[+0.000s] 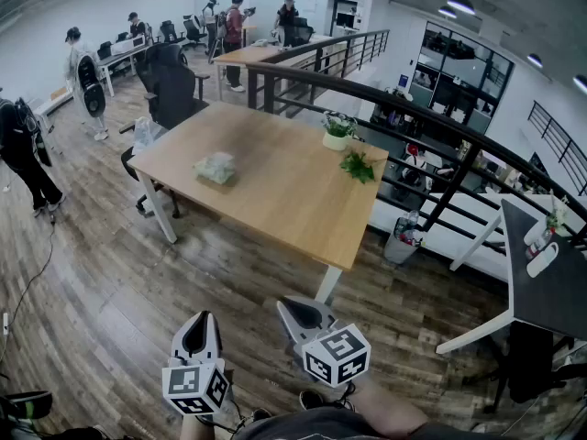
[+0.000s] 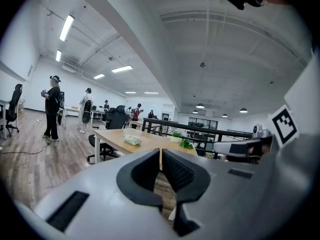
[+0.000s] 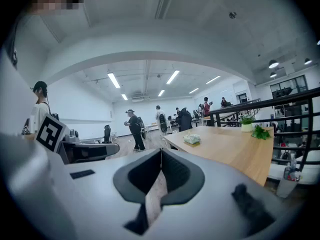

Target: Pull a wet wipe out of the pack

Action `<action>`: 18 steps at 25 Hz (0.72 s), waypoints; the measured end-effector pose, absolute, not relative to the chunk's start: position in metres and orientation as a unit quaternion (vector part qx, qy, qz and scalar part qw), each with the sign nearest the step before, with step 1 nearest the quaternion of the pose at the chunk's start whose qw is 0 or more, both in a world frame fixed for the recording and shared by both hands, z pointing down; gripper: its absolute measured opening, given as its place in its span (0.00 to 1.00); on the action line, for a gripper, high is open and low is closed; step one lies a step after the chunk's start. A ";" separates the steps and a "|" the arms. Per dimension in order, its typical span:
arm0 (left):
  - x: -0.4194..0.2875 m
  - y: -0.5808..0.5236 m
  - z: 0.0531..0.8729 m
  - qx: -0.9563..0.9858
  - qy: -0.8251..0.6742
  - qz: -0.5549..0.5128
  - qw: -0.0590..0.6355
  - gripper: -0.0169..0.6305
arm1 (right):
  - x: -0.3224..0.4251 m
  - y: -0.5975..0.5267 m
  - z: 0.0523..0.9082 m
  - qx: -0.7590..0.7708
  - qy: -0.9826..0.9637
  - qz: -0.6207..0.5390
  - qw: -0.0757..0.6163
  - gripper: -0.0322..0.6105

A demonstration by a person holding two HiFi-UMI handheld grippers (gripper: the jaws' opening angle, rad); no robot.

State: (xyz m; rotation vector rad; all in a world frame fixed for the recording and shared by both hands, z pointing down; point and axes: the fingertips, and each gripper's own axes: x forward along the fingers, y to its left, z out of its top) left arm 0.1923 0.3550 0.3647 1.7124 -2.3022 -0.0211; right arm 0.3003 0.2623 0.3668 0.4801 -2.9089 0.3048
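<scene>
The wet wipe pack [image 1: 218,167] is a pale green, crumpled packet lying on the left part of a light wooden table [image 1: 275,191], well ahead of me. It also shows small and far off in the left gripper view as the pack [image 2: 133,140] and in the right gripper view as the pack [image 3: 192,139]. My left gripper [image 1: 203,317] and right gripper [image 1: 286,304] are held low near my body over the wooden floor, both short of the table. The left gripper [image 2: 160,152] and right gripper [image 3: 161,152] are shut with nothing between the jaws.
A white plant pot [image 1: 337,133] and a loose green plant [image 1: 358,166] sit at the table's far right. A black office chair [image 1: 171,84] stands at its far left end. A dark railing [image 1: 440,126] runs behind it. Several people stand at the back. A dark desk [image 1: 548,278] is to the right.
</scene>
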 end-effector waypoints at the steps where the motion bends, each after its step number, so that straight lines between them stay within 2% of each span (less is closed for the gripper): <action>1: 0.192 0.356 0.366 0.591 -0.795 -0.007 0.136 0.07 | 0.300 0.262 0.369 0.163 -0.977 0.102 0.092 0.09; 18: 0.174 0.383 0.368 0.591 -0.796 0.004 0.129 0.07 | 0.279 0.286 0.376 0.159 -0.978 0.085 0.107 0.09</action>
